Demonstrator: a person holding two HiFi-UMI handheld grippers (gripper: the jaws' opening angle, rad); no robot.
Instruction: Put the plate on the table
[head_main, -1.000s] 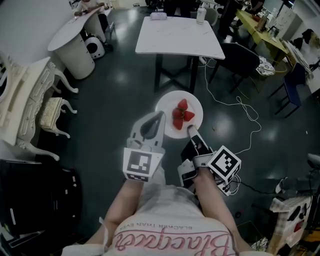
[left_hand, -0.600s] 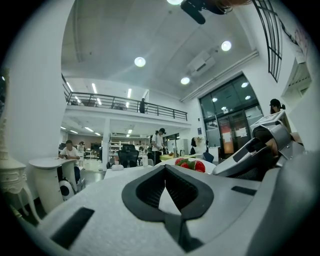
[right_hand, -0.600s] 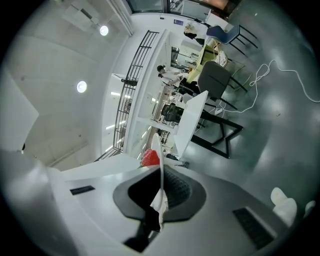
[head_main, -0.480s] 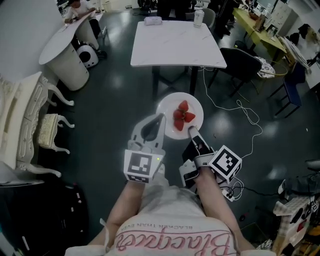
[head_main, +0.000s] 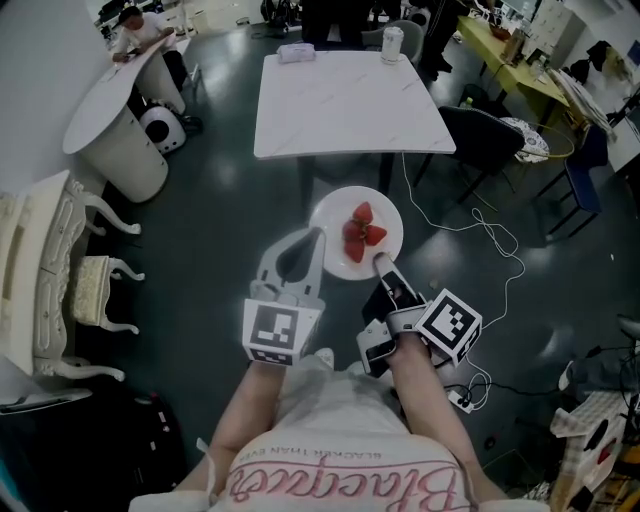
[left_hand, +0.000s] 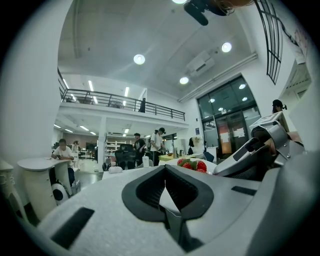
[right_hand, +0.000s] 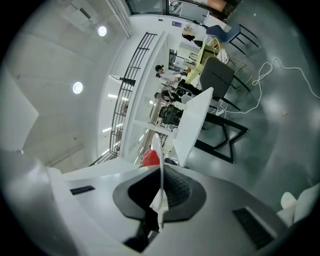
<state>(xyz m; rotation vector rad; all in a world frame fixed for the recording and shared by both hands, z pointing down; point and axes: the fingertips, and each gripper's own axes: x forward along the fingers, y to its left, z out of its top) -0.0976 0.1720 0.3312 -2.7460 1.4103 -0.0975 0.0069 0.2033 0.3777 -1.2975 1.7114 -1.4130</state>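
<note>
A white plate (head_main: 372, 212) with strawberries (head_main: 361, 231) hangs above the dark floor, just short of the white square table (head_main: 350, 100). My left gripper (head_main: 318, 238) is shut on the plate's left rim. My right gripper (head_main: 380, 262) is shut on its near rim. In the left gripper view the rim shows as a white wedge between the jaws of the left gripper (left_hand: 166, 187), with the strawberries (left_hand: 192, 165) beyond. In the right gripper view the plate (right_hand: 158, 155) stands edge-on in the right gripper (right_hand: 159, 187), beside a strawberry (right_hand: 149, 158) and the table (right_hand: 195, 122).
A cup (head_main: 392, 42) and a small white box (head_main: 296, 52) stand at the table's far edge. A round white table (head_main: 110, 110) and an ornate white bench (head_main: 50, 270) are at the left. Dark chairs (head_main: 490, 125) and a white cable (head_main: 470, 215) lie to the right.
The person has stepped towards the square table, which now sits lower and larger in the head view. Both grippers keep their hold on the plate.
</note>
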